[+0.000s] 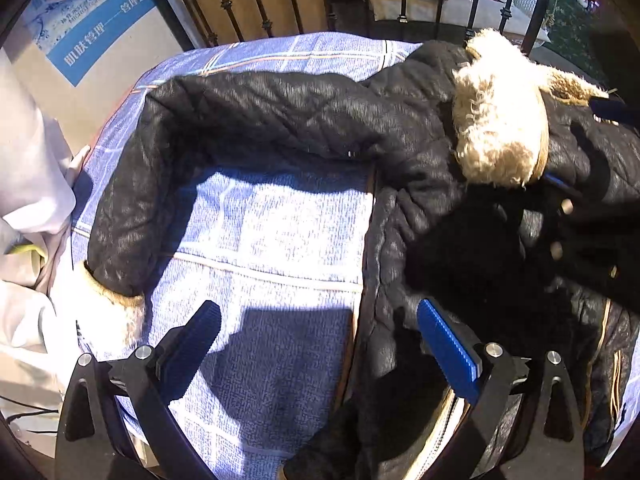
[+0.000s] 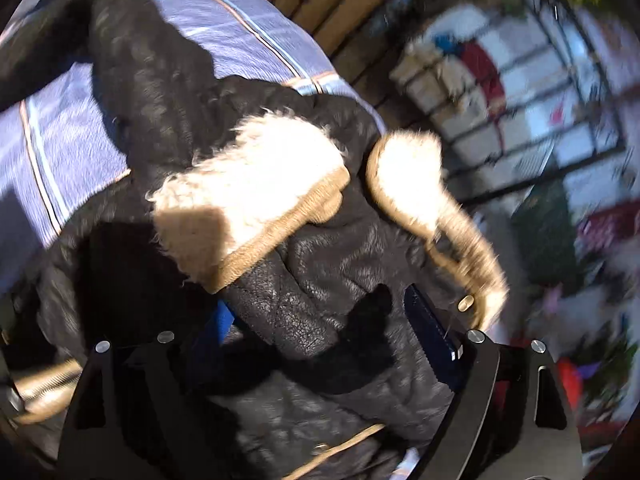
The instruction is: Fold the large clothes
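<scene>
In the left wrist view, the black quilted jacket lies on a bed covered by a blue checked sheet. One sleeve runs along the far edge of the bed and bends down along its left edge, and its furry cuff lies at that edge. The cream fur collar sits near the far right corner. The left tongs are released and hold nothing; one finger is above the bare sheet, the other above the jacket's side. In the right wrist view, which is blurred, the right tongs are spread wide, with a fold of the jacket between the fingers, just below the fur collar. The pads do not seem to press it.
</scene>
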Available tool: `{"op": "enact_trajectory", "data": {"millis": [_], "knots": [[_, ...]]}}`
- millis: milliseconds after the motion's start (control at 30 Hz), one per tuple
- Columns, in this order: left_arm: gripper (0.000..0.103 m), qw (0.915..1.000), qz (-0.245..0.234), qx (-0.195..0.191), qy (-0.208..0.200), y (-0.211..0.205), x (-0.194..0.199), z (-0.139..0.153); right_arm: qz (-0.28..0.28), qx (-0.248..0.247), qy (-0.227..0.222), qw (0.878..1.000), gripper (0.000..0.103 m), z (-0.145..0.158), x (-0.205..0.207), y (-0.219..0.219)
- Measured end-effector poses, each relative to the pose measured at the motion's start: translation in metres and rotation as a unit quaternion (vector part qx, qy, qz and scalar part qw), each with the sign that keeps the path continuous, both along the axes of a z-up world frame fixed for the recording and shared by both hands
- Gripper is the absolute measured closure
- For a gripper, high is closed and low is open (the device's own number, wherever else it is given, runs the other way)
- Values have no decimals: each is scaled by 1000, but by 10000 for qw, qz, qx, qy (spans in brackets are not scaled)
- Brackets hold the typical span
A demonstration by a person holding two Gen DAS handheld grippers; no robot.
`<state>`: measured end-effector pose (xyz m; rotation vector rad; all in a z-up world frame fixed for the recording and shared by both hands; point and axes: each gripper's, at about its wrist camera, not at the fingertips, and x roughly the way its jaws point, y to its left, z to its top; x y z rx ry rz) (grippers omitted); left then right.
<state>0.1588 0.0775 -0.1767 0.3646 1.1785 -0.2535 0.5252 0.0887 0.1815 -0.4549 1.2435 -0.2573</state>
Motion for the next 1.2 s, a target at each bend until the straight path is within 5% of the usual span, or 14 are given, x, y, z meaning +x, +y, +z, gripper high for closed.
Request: {"op": "enact_trajectory", "data": {"millis": [67,167,300,500,600,633,667,700,833,967,1067,1133,1200], "knots": [[6,9999,13,-60,-87,-4,8,6,93,78,-176,9998,18,12,-10,2],[6,9994,60,-282,-173,-5,22,19,-173,1030,-260,9942,18,36,-25,-7],[6,9966,-84,-824,-27,-21,45,32,-715,1696,-467,9818,18,51,-58,-29],[6,9850,-678,-1571,241,-73,78,44,-2227,2519,-502,9405,18,34,-116,-106],[9,9823,-992,-1416,726,-103,88,17,-2726,2468,-561,9282,18,34,-147,-136],[23,9804,-1065,-1450,805,-110,87,12,-2860,2457,-564,9245,18,34,-156,-143],[49,9757,-1163,-1608,930,-116,85,10,-2999,2463,-578,9198,18,34,-164,-150],[59,9708,-1269,-1741,1057,-123,83,11,-3156,2478,-587,9141,18,33,-173,-156],[74,9651,-2053,-1573,418,-150,77,42,-3649,2521,-706,8935,18,30,-196,-179],[76,9428,-2613,-1891,-844,-154,71,121,-4198,2787,-908,8590,18,28,-214,-211],[76,9282,-2774,-1905,-1585,-139,59,150,-4666,3177,-1155,8173,18,25,-226,-241],[76,9323,-2778,-1697,-1578,-128,55,135,-4949,3530,-1308,7832,18,21,-233,-261],[76,9517,-2526,-1399,-1040,-116,59,94,-5095,3861,-1361,7568,18,14,-236,-272]]}}
